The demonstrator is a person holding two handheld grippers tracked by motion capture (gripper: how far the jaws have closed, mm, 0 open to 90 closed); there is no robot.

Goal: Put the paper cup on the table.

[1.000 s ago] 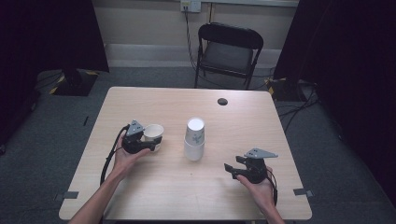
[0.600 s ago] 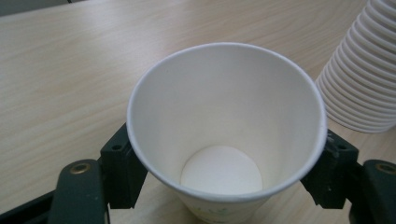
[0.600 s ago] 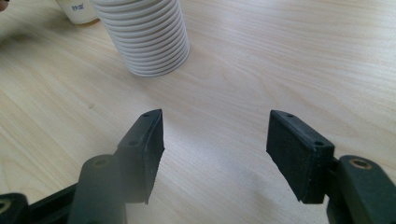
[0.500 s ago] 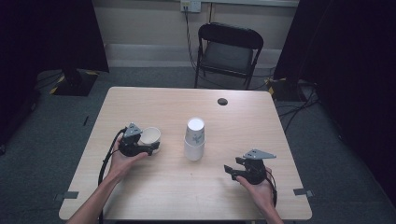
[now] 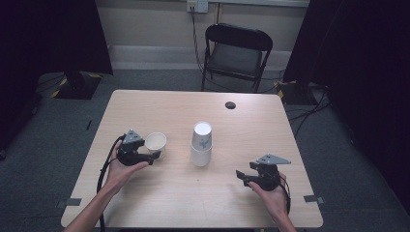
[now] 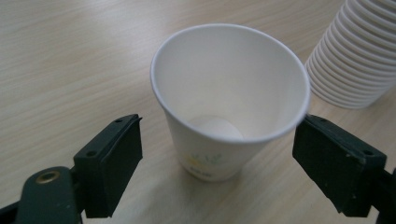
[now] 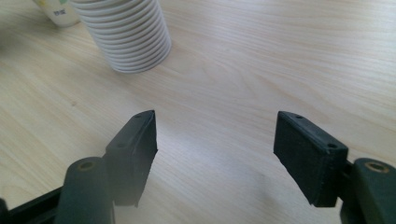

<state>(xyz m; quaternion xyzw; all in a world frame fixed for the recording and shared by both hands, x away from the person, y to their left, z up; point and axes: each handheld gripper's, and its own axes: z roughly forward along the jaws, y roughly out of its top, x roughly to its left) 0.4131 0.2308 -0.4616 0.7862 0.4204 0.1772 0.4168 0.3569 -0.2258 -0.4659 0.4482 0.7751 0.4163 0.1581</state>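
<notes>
A: What stands on the wooden table (image 5: 145,104) at this moment?

B: Near the middle there is an upside-down stack of paper cups (image 5: 201,144), and just to the left of it one single paper cup (image 5: 155,143) stands upright, with its mouth up. The two are close but apart. Far behind, a small dark round cap (image 5: 230,105) sits in the table top, and a black folding chair (image 5: 238,53) stands beyond the far edge.

A: Which step is in hand, do you think?

B: I judge that the single cup is just set down. The left gripper (image 6: 217,156) has its jaws released: they have just been opening, and in the left gripper view the cup is between them, but both pads stand clear of its wall. So the cup rests on the table by itself.

A: And the right gripper (image 5: 252,177)?

B: It is at the near right side, well apart from the stack, in the person's hand. Its jaws have also just been opening and nothing is between them; in the right gripper view I see bare wood there, and the stack farther off.

A: What does the next move call for?

B: Probably the left gripper must draw back toward the near edge without touching the rim, because such a light cup tips easily. Then one gripper can go to the stack for the next cup, while the other perhaps steadies the stack.
</notes>
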